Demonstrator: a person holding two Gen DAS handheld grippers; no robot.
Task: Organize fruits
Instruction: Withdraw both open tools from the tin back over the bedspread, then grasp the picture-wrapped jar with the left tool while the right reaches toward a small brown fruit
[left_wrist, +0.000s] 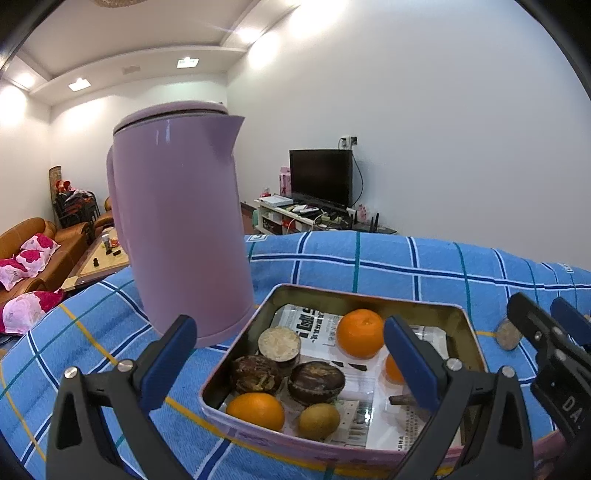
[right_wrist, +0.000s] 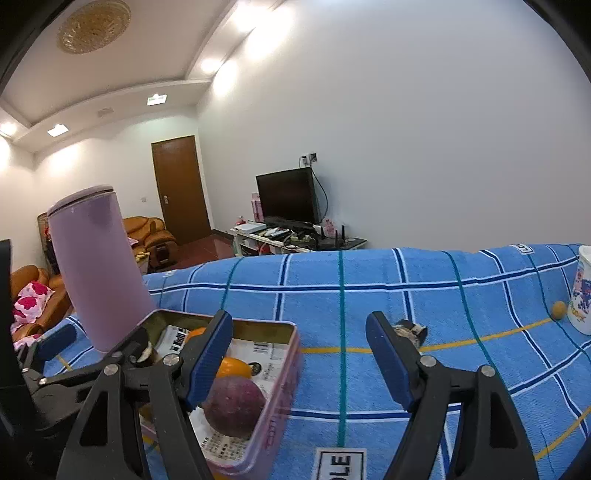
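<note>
A pink metal tin (left_wrist: 236, 343) lined with printed paper sits on the blue checked cloth. It holds oranges (left_wrist: 360, 333), dark brown fruits (left_wrist: 316, 382), a cut-top fruit (left_wrist: 279, 345) and a small yellowish fruit (left_wrist: 318, 421). My left gripper (left_wrist: 291, 358) is open and empty, hovering over the tin. My right gripper (right_wrist: 299, 354) is open and empty, just right of the tin (right_wrist: 293, 354), where a purple fruit (right_wrist: 234, 406) and an orange (right_wrist: 232, 367) show. A dark fruit (right_wrist: 410, 328) lies on the cloth behind its right finger. A small yellow fruit (right_wrist: 559, 309) lies far right.
A tall purple kettle (left_wrist: 177, 229) stands on the cloth just left of the tin; it also shows in the right wrist view (right_wrist: 99, 269). A white printed cup (right_wrist: 583, 291) stands at the far right. The right gripper (left_wrist: 546, 347) shows beside the tin.
</note>
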